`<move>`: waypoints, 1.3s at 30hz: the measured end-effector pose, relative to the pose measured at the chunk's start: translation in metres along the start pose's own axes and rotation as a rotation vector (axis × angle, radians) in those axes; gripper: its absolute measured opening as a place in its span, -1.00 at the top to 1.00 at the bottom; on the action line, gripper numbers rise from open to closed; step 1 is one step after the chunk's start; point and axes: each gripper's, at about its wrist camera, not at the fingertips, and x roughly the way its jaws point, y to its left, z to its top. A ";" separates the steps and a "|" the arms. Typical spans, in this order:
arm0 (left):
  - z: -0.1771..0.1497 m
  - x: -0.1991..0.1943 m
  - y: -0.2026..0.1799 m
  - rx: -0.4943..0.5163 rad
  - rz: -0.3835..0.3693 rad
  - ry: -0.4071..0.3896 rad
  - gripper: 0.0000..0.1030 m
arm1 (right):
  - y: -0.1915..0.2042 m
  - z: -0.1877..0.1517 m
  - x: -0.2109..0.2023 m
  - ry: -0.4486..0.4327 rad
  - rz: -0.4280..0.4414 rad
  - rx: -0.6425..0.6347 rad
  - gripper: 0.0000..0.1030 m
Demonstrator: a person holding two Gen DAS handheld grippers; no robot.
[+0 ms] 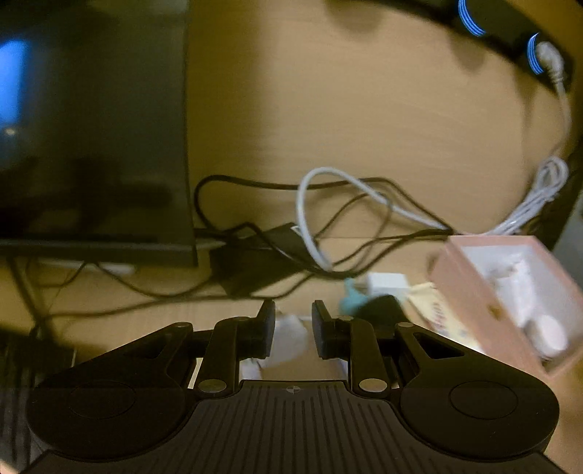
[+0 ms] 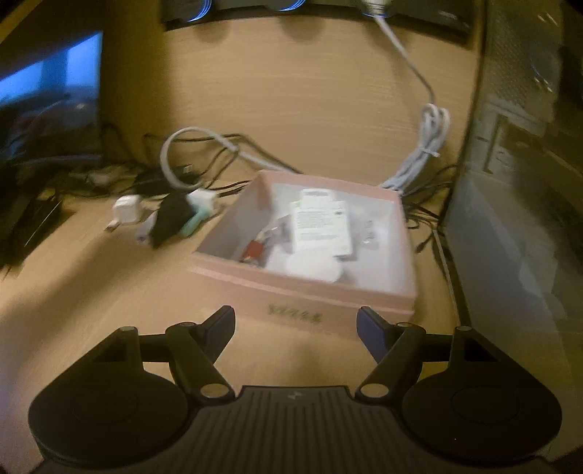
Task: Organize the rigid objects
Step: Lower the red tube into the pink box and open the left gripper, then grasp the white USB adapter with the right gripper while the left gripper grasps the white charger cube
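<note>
A pink open box (image 2: 302,291) stands on the wooden desk with a white labelled pack (image 2: 320,226), a small red item (image 2: 255,249) and a round white item (image 2: 313,269) inside. My right gripper (image 2: 296,324) hovers just in front of its near wall, open, with nothing between the fingers. Left of the box lie a white adapter (image 2: 125,209), a black item (image 2: 171,218) and a teal item (image 2: 193,222). In the left wrist view the box (image 1: 473,291) is at the right. My left gripper (image 1: 293,328) is shut, and a blurred white item (image 1: 288,339) shows through the narrow gap.
A dark monitor (image 1: 91,127) stands at the left. Tangled black cables (image 1: 255,233), a black power brick (image 1: 255,269) and a white cable (image 1: 309,204) lie at the back. A power strip (image 1: 510,32) with blue lights is above. A computer case (image 2: 517,182) walls the right side.
</note>
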 end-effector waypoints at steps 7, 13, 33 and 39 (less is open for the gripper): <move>-0.005 0.038 0.004 0.043 0.008 0.041 0.44 | 0.017 -0.013 0.003 0.041 0.008 -0.020 -0.44; -0.011 0.054 0.005 0.064 0.025 0.105 0.12 | 0.020 -0.020 0.005 0.070 0.000 -0.018 -0.44; -0.074 -0.033 -0.016 -0.005 -0.073 0.108 0.33 | 0.045 -0.022 0.008 0.060 0.051 -0.064 -0.44; -0.098 -0.060 -0.027 -0.079 -0.134 0.123 0.32 | 0.053 -0.023 0.009 0.055 0.081 -0.077 -0.44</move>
